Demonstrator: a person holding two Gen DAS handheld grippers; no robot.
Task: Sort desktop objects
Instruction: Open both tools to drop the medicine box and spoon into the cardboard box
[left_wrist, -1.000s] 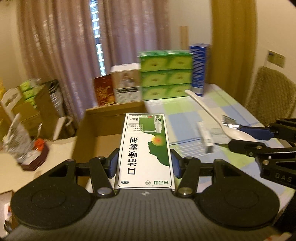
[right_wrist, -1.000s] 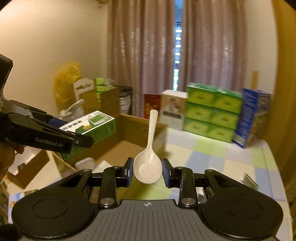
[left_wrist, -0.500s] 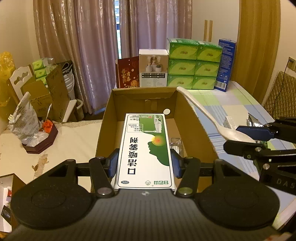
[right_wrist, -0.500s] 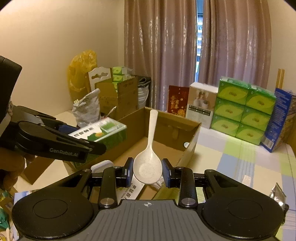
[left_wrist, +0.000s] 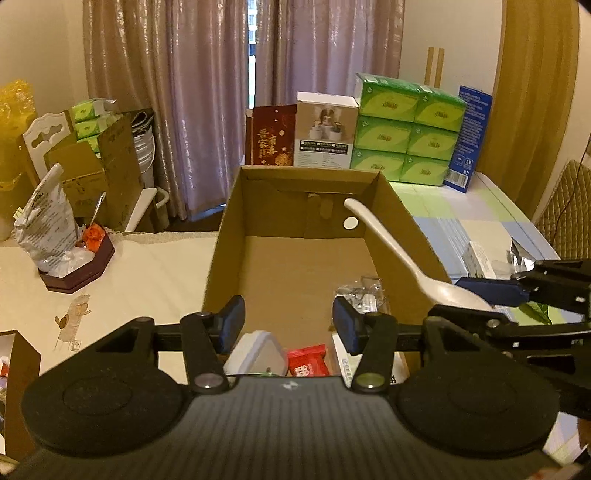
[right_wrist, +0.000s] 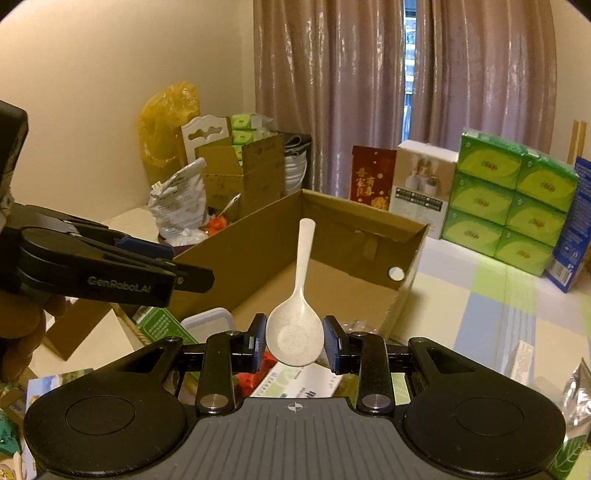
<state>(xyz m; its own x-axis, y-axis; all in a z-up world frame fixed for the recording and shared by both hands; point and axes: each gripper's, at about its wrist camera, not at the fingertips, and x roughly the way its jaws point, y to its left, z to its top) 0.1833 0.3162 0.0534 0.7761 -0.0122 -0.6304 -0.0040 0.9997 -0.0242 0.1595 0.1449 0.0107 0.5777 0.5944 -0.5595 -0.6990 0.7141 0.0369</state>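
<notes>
An open cardboard box (left_wrist: 402, 221) stands on the table; it also shows in the right wrist view (right_wrist: 258, 243). My left gripper (left_wrist: 288, 326) is open and empty above the box's near end. The green and white medicine box (right_wrist: 162, 326) lies low at the box's near end, partly hidden. My right gripper (right_wrist: 294, 341) is shut on the bowl of a white spoon (right_wrist: 297, 317), handle pointing forward over the box. The spoon (left_wrist: 399, 254) and right gripper (left_wrist: 517, 291) show at the right in the left wrist view.
Inside the box lie a white lidded container (left_wrist: 258, 350), a red packet (left_wrist: 307, 363) and a clear packet (left_wrist: 360, 295). Green tissue packs (left_wrist: 406, 129), a white carton (left_wrist: 325, 129) and a blue box (left_wrist: 469, 140) stand at the table's far end. A foil packet (left_wrist: 521, 256) lies right.
My left gripper opened and let go of the green and white medicine box, which now lies in the cardboard box. My right gripper with the spoon moved closer over the box.
</notes>
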